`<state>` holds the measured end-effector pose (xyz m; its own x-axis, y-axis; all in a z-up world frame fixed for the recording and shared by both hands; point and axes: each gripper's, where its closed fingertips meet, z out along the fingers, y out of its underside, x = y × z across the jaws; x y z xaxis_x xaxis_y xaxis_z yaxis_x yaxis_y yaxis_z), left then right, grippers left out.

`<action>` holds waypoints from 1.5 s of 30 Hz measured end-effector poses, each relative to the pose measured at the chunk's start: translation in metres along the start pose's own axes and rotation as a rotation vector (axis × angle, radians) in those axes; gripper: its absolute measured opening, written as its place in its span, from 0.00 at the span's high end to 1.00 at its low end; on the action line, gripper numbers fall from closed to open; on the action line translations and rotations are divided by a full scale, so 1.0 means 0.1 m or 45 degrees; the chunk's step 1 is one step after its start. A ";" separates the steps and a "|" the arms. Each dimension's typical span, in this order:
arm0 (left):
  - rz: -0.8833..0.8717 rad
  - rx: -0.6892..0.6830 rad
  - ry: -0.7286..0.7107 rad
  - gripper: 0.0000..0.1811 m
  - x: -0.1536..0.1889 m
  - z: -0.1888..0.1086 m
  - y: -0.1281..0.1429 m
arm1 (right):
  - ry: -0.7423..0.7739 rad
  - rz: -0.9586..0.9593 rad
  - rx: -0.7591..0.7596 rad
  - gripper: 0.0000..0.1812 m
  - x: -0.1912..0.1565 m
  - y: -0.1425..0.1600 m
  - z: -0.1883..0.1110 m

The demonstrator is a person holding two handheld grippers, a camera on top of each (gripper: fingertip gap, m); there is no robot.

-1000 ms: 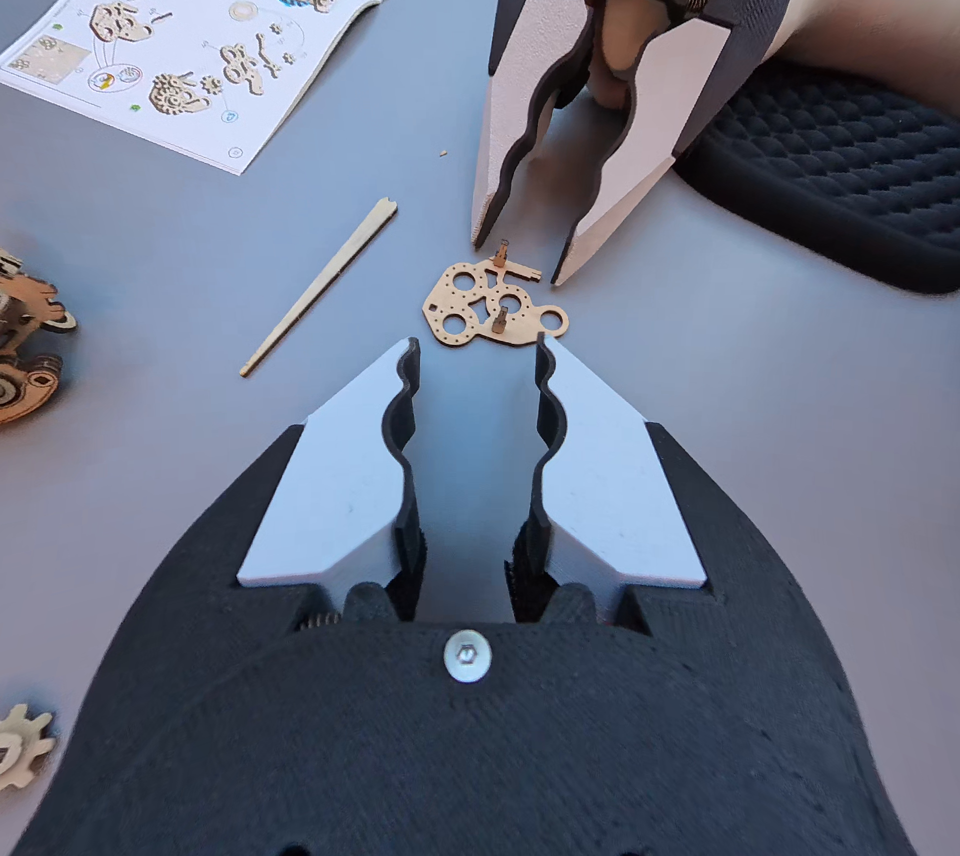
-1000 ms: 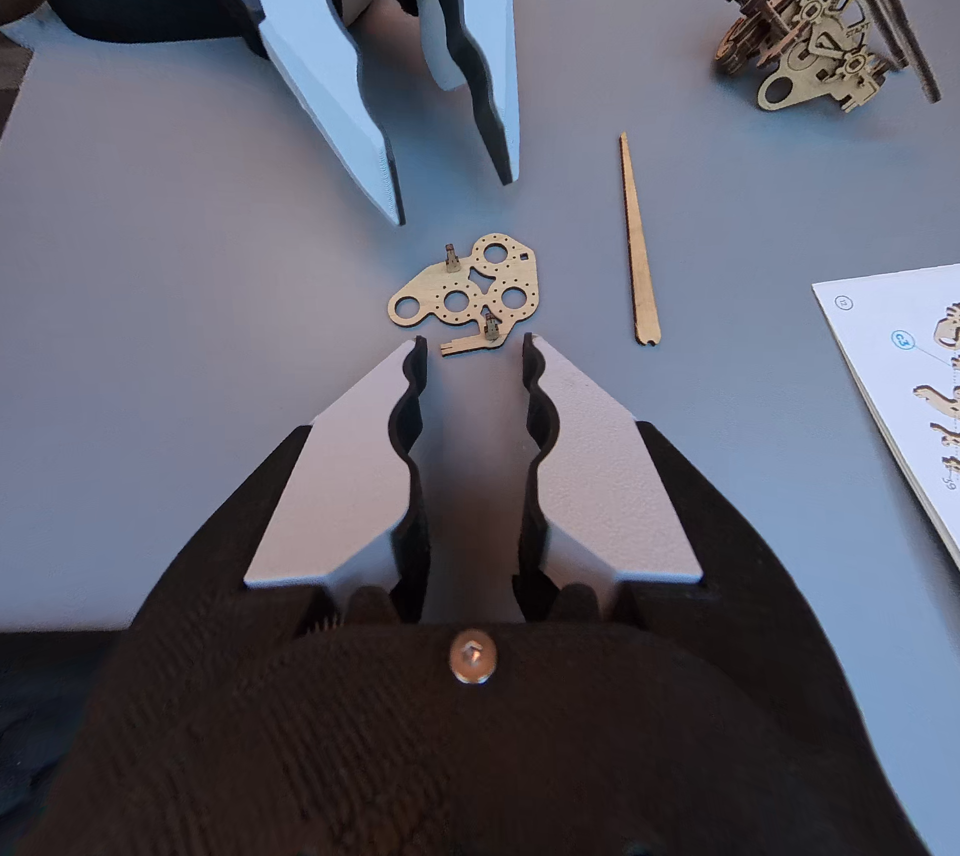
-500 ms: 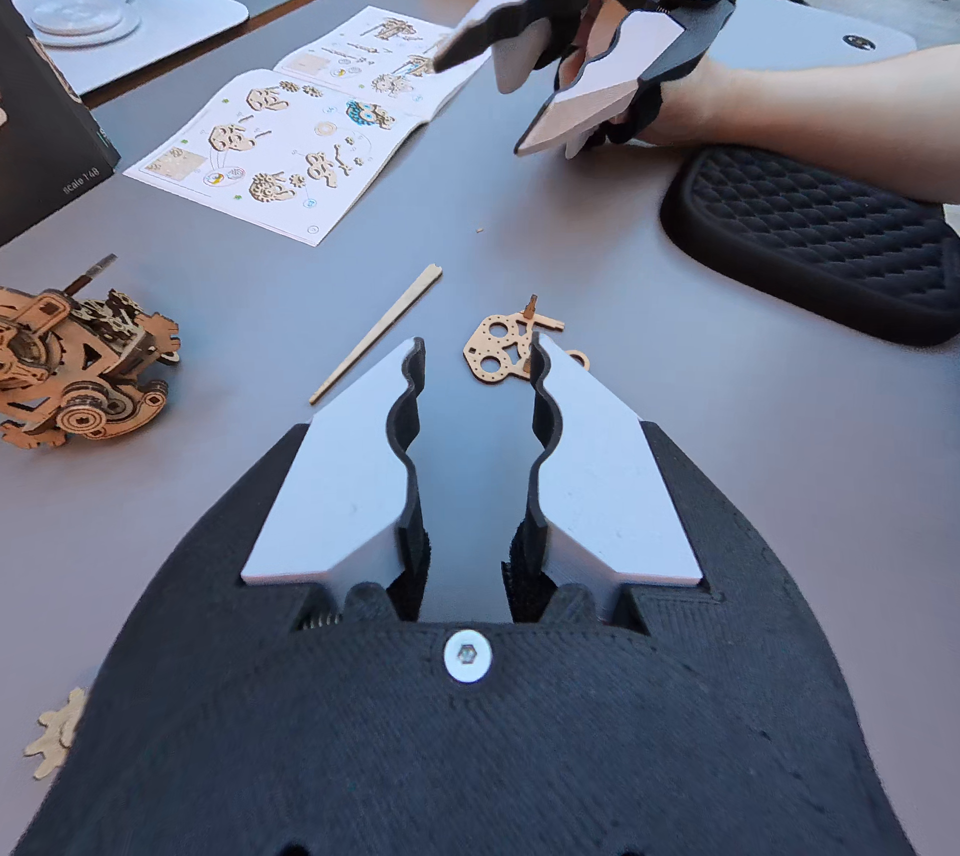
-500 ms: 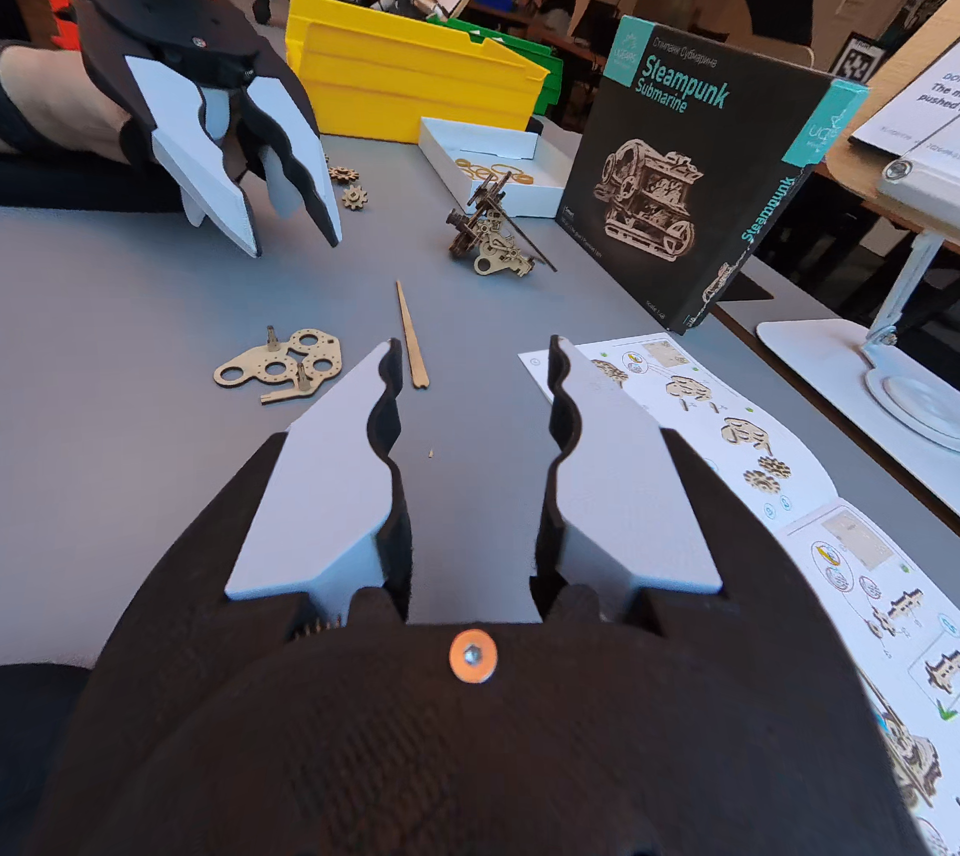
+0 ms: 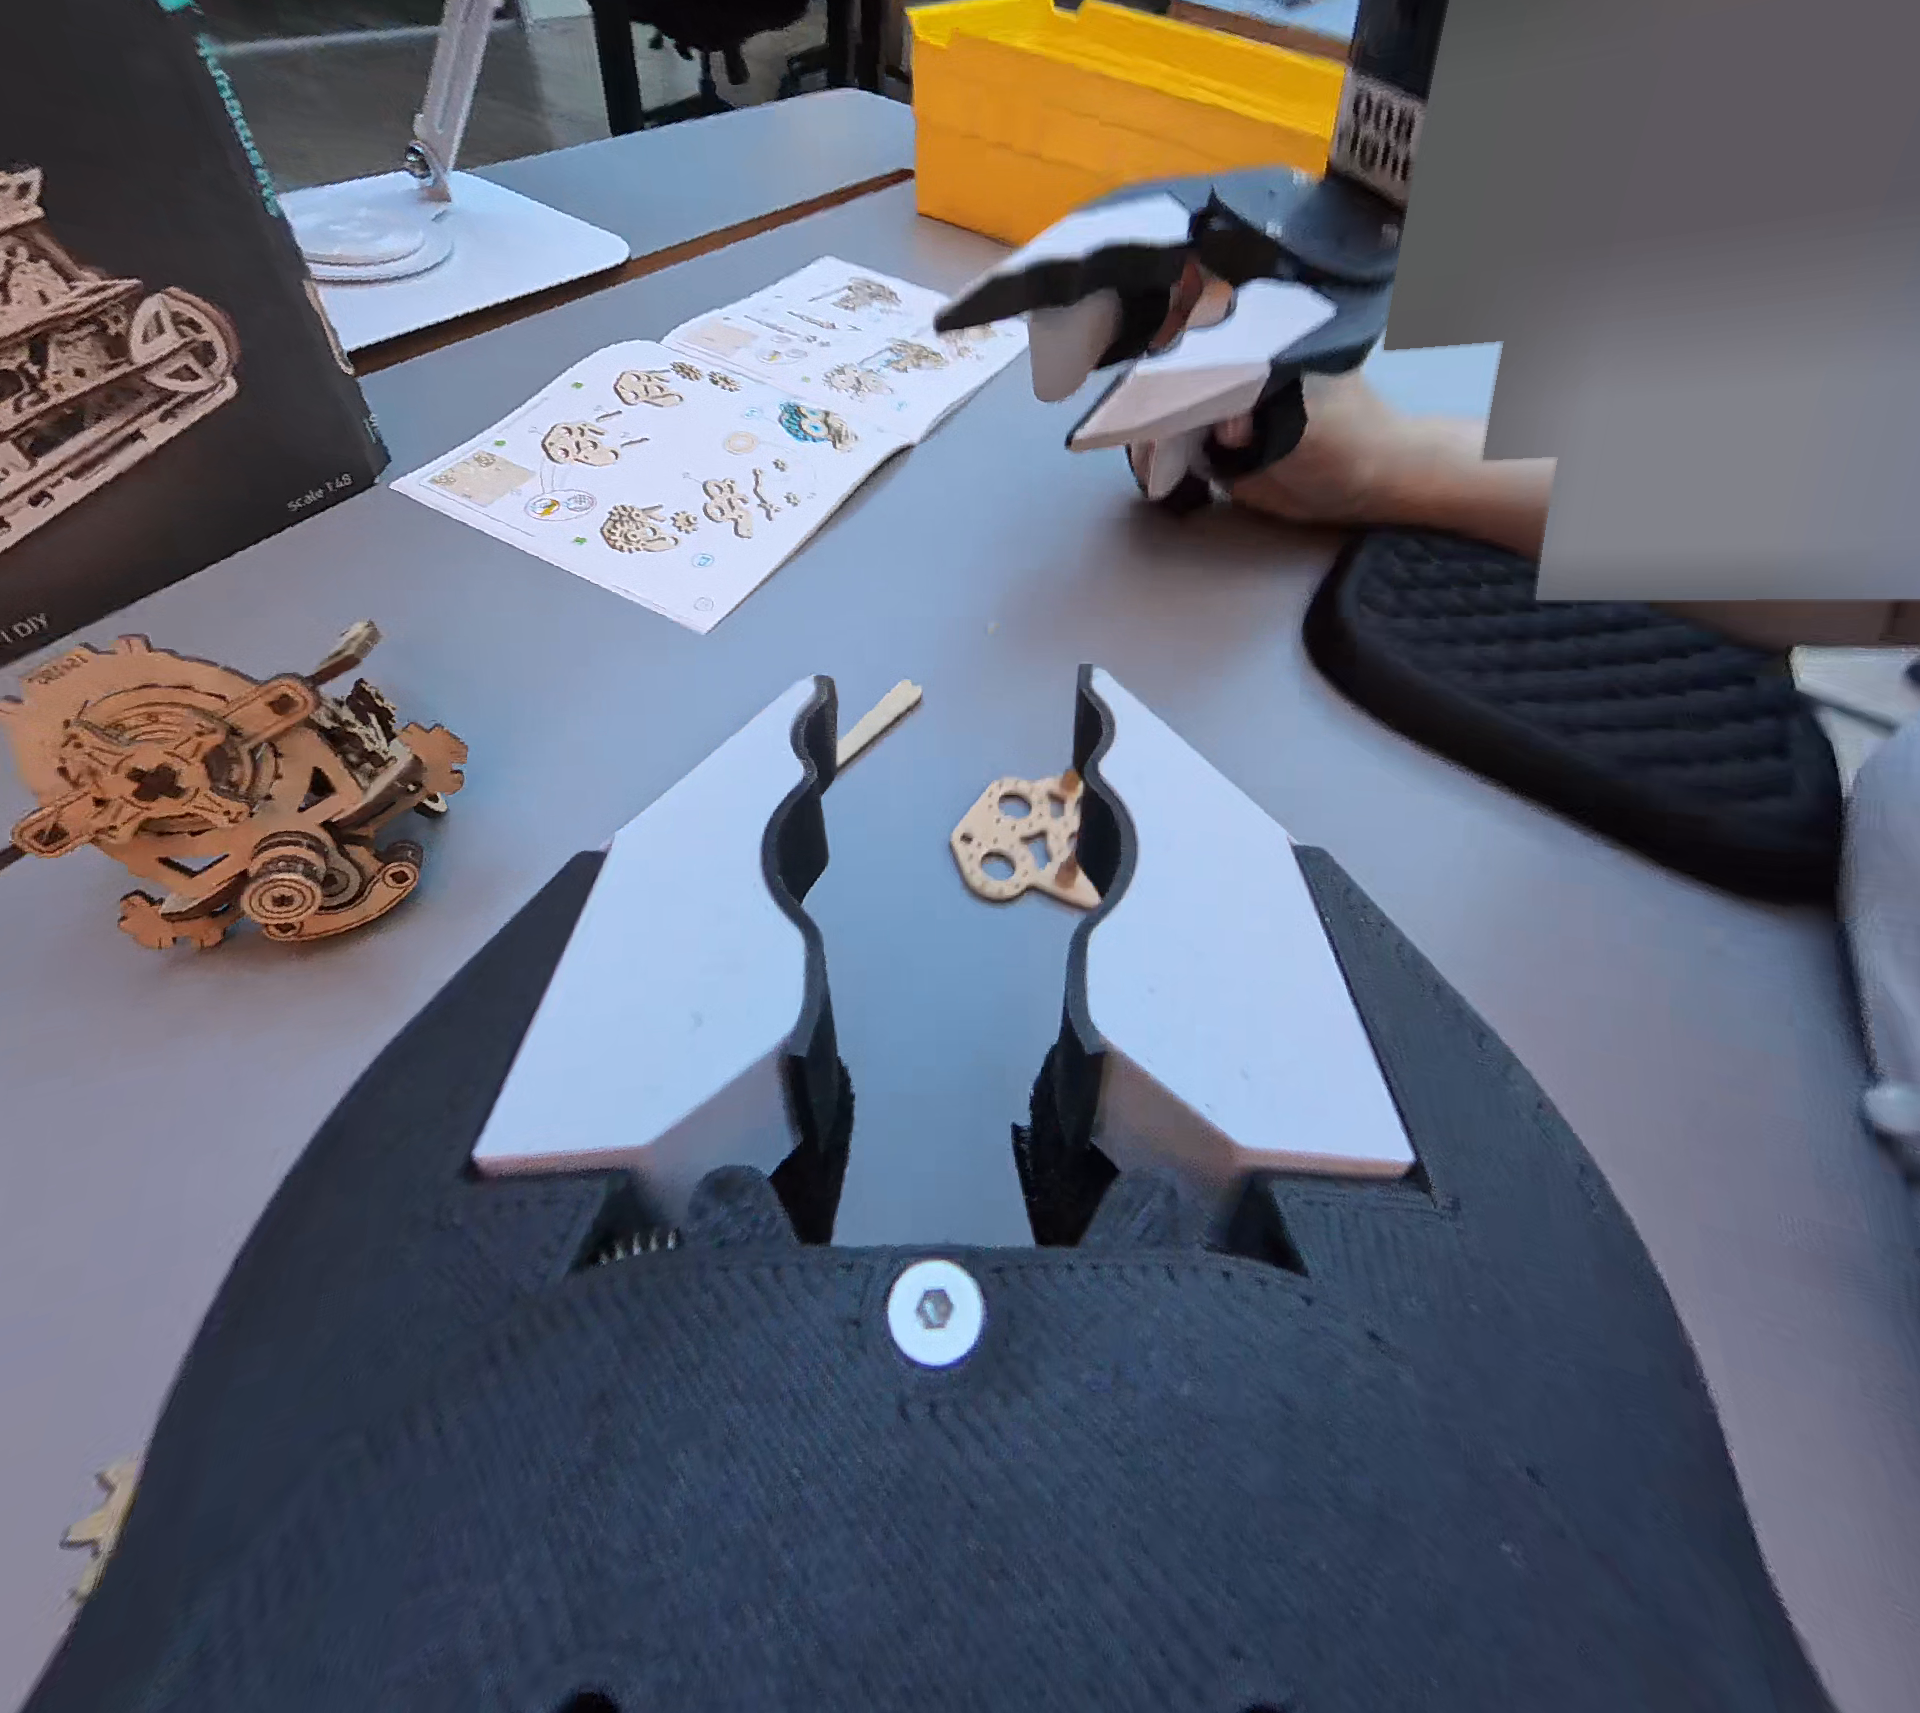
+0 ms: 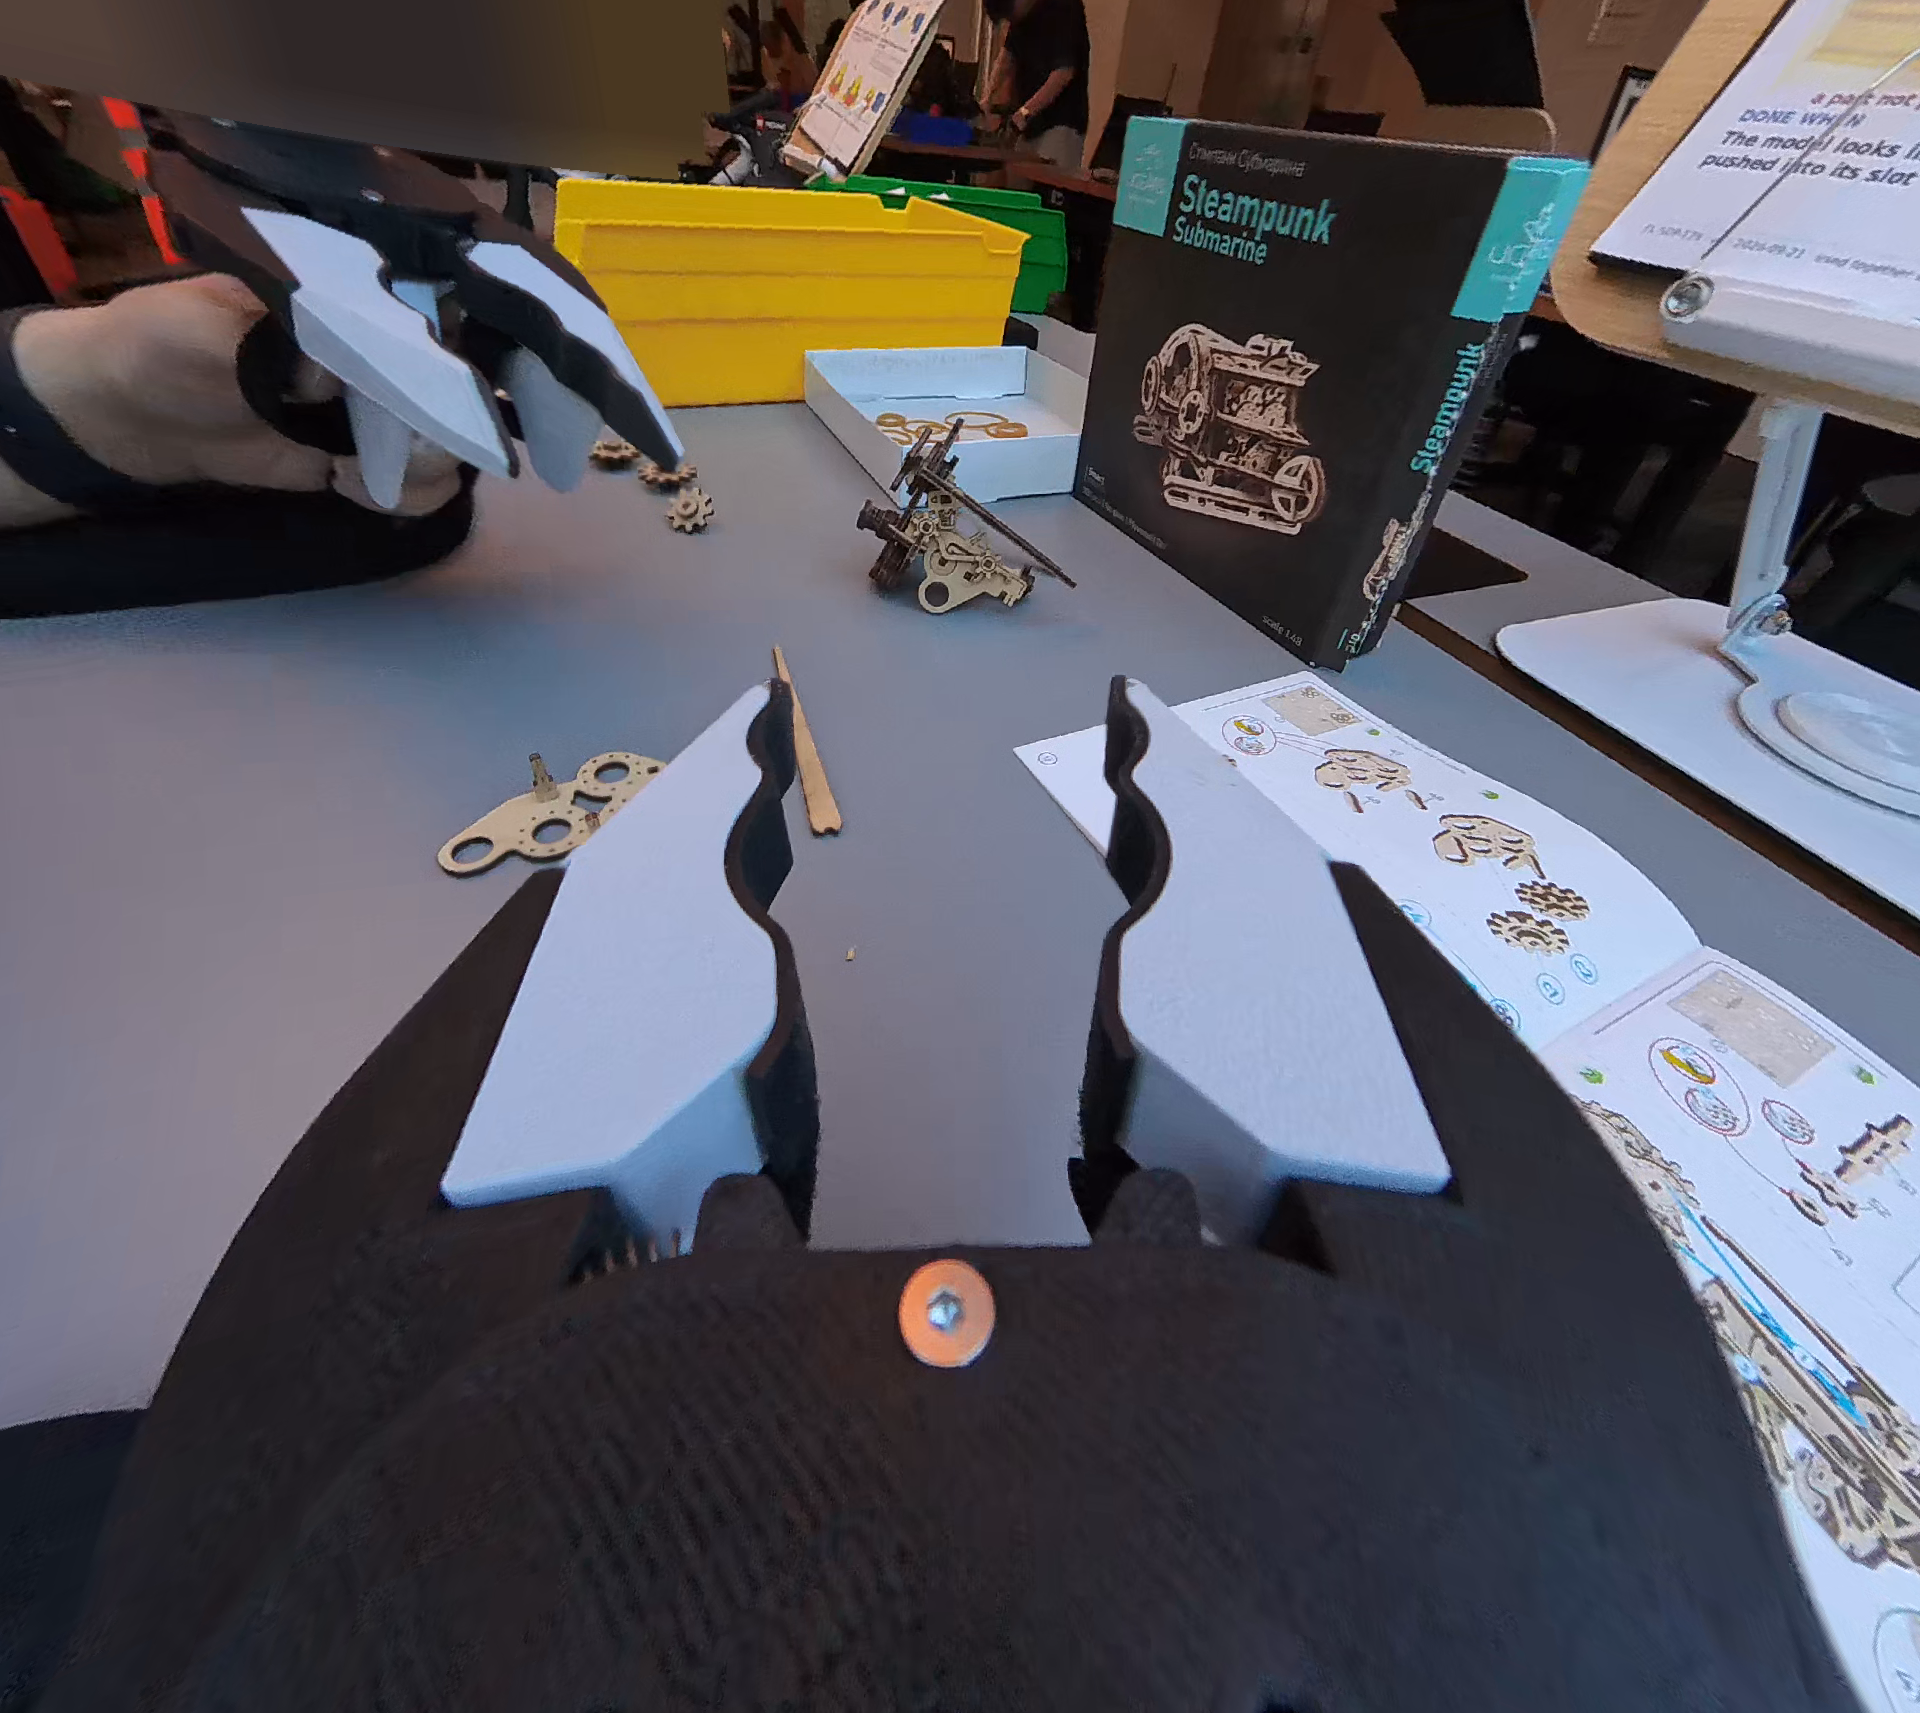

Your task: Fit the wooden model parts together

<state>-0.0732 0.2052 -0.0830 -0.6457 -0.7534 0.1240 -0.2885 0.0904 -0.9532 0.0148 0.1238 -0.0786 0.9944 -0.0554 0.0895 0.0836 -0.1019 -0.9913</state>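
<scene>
A flat wooden plate with round holes and small upright pegs [image 5: 1003,842] lies on the grey table, partly behind my left gripper's right finger; it also shows in the right wrist view [image 6: 540,816], left of my right gripper. A thin wooden stick [image 6: 805,749] lies beside it [image 5: 883,713]. A partly built wooden model [image 5: 223,806] stands at the left [image 6: 945,546]. My left gripper [image 5: 951,687] is open and empty, raised above the table. My right gripper [image 6: 940,692] is open and empty, raised too.
An open instruction booklet [image 5: 717,437] lies on the table [image 6: 1455,894]. The dark model box [image 6: 1299,385] stands upright. Yellow bins [image 6: 779,281], a white tray [image 6: 935,406], loose gears [image 6: 675,489], a black wrist pad [image 5: 1579,707] and a white stand [image 6: 1787,687] surround the work area.
Both grippers have lifted and pulled back from the holed plate, tilting up from looking down at the table. The right gripper's jaws have opened wider. The plate stays on the table.
</scene>
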 end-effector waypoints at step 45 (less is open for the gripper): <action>-0.129 0.239 -0.440 0.61 -0.62 0.50 -0.44 | 0.076 -0.019 0.175 0.52 0.14 -0.15 -0.07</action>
<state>0.0149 0.2154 -0.0621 -0.3360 -0.9297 0.1507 -0.1839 -0.0922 -0.9786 0.0275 0.1177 -0.0615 0.9878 -0.1147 0.1057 0.1102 0.0333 -0.9934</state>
